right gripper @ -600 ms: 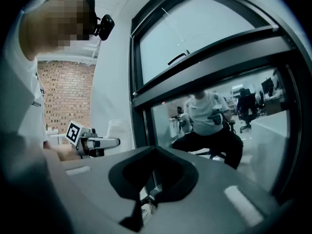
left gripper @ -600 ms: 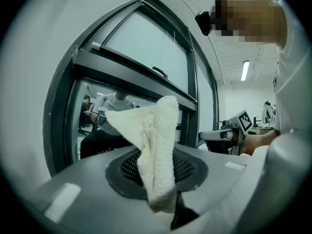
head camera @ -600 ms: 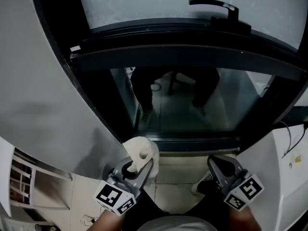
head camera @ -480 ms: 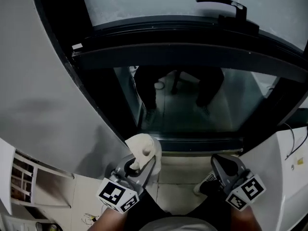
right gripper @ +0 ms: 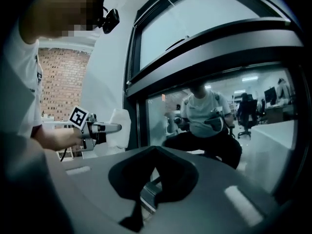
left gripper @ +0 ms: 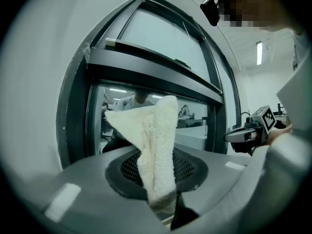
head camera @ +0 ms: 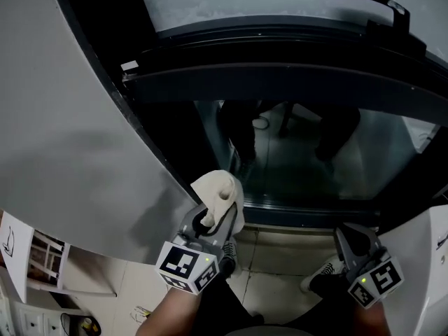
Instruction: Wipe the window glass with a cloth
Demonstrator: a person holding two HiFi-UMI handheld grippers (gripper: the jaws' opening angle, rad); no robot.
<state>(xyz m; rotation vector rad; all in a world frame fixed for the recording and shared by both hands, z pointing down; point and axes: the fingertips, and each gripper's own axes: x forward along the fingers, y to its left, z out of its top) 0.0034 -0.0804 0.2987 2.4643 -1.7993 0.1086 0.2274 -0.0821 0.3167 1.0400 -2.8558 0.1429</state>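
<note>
Figure: my left claw (head camera: 214, 221) is gripping the cream cloth (head camera: 218, 191), its jaws closing on the lower end of the folded towelling while the rest is standing up ahead of the tips in a loose peak. In the left gripper view the cloth (left gripper: 158, 147) is rising straight out from between the jaws and is covering part of the lower pane beyond. The window glass (head camera: 315, 152) is lying ahead of both claws, set in a dark frame (head camera: 161, 145). The cloth is sitting before the pane's lower left corner, close to the frame, and I cannot tell whether it is touching the glass. A dark crossbar (head camera: 280, 75) is running above the claws, with a handle (head camera: 371, 5) higher up and to the right. My right claw (head camera: 355, 242) is hanging well to the right of the left one, jaws together and holding nothing, pointing towards the pane. The right gripper view is showing the left claw and its cloth (right gripper: 119, 126) off to the left, beside the frame.
</note>
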